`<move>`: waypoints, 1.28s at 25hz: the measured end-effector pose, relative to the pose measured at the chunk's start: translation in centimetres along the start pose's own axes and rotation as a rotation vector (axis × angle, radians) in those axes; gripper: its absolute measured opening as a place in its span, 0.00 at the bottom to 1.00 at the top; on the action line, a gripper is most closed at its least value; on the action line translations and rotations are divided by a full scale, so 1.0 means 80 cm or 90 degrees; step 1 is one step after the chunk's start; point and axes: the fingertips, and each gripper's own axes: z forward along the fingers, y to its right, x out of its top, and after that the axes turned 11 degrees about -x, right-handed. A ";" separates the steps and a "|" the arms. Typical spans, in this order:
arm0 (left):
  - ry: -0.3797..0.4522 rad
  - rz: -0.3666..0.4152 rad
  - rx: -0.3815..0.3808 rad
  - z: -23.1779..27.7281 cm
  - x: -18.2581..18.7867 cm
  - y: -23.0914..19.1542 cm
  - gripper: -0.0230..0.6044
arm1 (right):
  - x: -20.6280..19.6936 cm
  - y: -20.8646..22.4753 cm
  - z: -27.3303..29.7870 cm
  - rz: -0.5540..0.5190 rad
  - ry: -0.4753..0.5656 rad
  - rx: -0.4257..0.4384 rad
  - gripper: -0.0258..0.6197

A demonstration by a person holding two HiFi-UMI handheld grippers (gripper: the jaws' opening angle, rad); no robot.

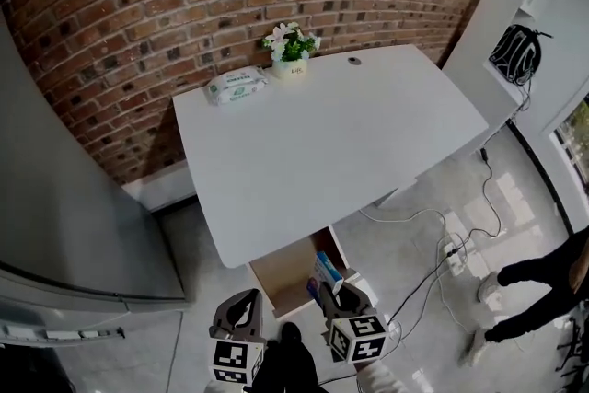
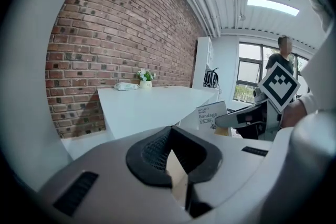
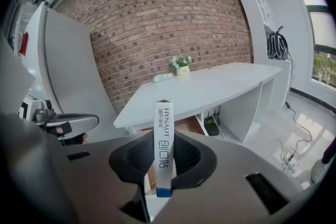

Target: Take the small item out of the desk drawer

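Observation:
A slim white bandage box [image 3: 164,149] with a blue end stands upright between the pads of my right gripper [image 3: 164,176], which is shut on it. In the head view the box [image 1: 327,271] is held over the right side of the open wooden drawer [image 1: 285,276], under the front edge of the white desk [image 1: 322,133]. My left gripper [image 1: 241,313] hangs left of the drawer. Its jaws [image 2: 178,176] stand slightly apart with nothing between them. The left gripper view shows the box [image 2: 211,114] in the right gripper [image 2: 247,118].
A wipes pack [image 1: 237,85] and a small flower pot [image 1: 291,51] sit at the desk's far edge by the brick wall. Cables and a power strip [image 1: 451,253] lie on the floor to the right, near a person's legs [image 1: 534,290]. A grey cabinet [image 1: 55,225] stands at the left.

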 end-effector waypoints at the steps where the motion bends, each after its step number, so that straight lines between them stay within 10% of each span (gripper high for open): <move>1: 0.001 0.004 -0.002 -0.003 0.003 0.001 0.06 | 0.004 0.001 -0.008 0.004 0.006 -0.003 0.19; 32: 0.059 0.061 -0.017 -0.072 0.073 0.036 0.06 | 0.071 0.017 -0.194 0.045 0.194 -0.067 0.19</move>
